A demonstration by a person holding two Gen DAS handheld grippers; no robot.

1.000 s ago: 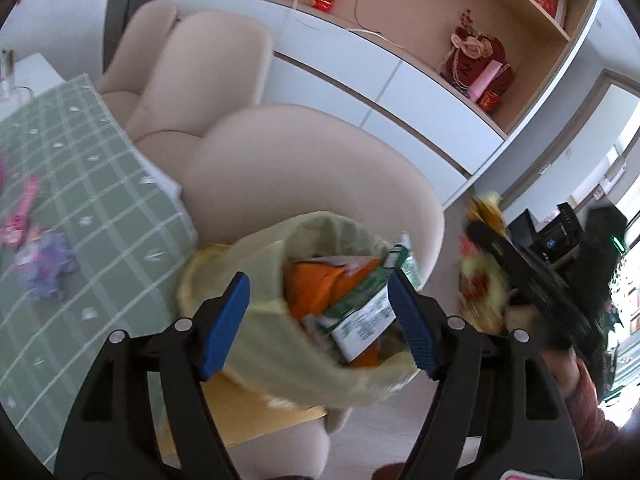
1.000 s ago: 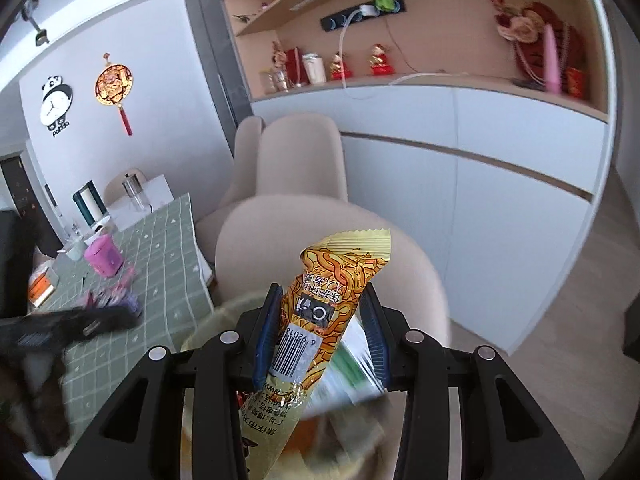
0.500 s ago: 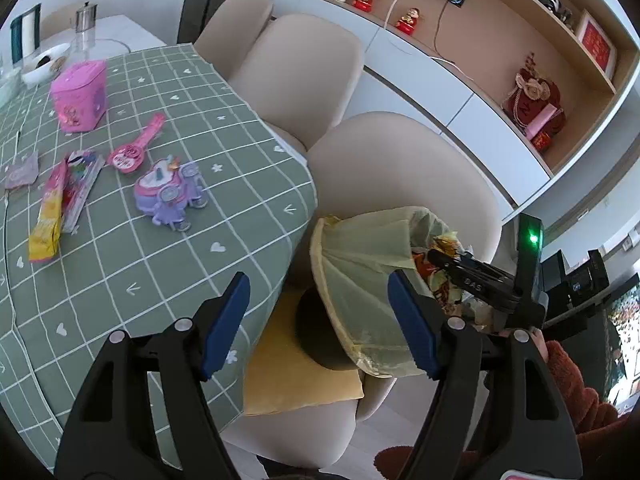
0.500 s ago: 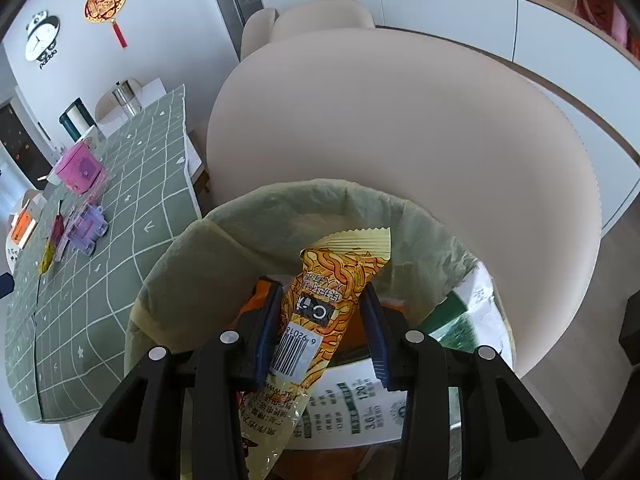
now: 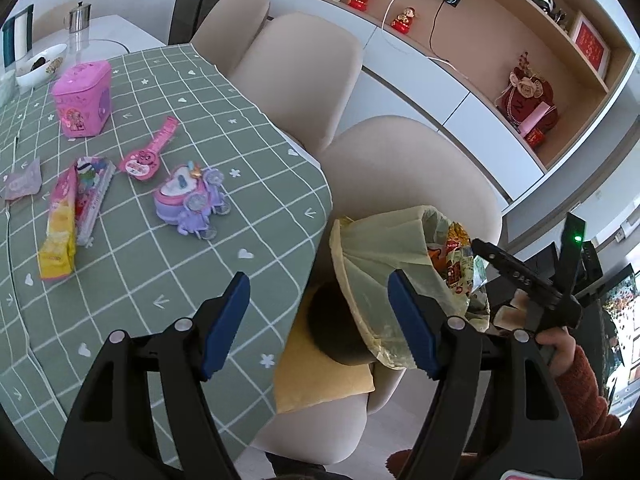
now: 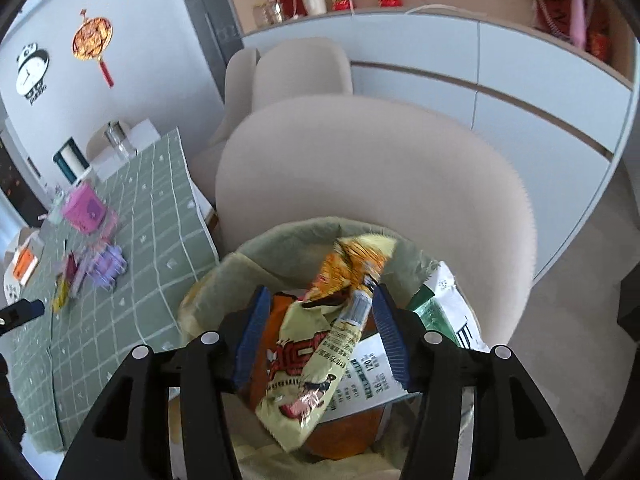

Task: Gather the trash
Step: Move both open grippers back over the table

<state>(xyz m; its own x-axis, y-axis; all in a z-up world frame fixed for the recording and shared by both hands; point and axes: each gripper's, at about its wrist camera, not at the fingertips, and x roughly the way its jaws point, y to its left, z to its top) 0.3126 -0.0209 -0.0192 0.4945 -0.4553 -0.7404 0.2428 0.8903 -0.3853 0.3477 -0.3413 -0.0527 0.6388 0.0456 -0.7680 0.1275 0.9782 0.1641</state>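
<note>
On the seat of a rounded beige upholstered chair [image 6: 376, 168] stands a dark bin lined with a thin, crinkled, pale yellow-green plastic bag [image 6: 288, 236], its mouth folded loosely over the rim. Directly above that mouth hangs the right gripper [image 6: 318, 328], its blue ribbed pads spread wide with nothing pinched between them. A glossy yellow-and-orange snack wrapper [image 6: 320, 344] lies slanted in the gap, its crimped top edge pointing toward the chair back and its lower end drooping onto the rubbish below; whether it touches the right-hand pad I cannot tell. Beneath it sit an orange packet [image 6: 280, 312] and a white-and-green carton [image 6: 440, 312] with printed labels.

From the left wrist view, the left gripper [image 5: 320, 320] is also spread open and holds nothing, poised over the corner of the table, with the bag [image 5: 376, 256] bulging between its blue pads in the background. The bin rests on a flat yellow cushion [image 5: 320, 384]. A hand in a rust-coloured knitted sleeve [image 5: 560, 356] grips the right tool's black handle.

The table wears a soft sage-green cloth [image 5: 160, 264] with a white grid and small hearts and flowers. On it lie a long yellow-and-pink wrapper [image 5: 60, 232], a striped pink packet [image 5: 94, 196] just beside it, a purple plastic toy carriage [image 5: 192, 204], a pink toy watch [image 5: 150, 150], a boxy pink tin [image 5: 82, 98] and a small grey sachet [image 5: 24, 180].
</note>
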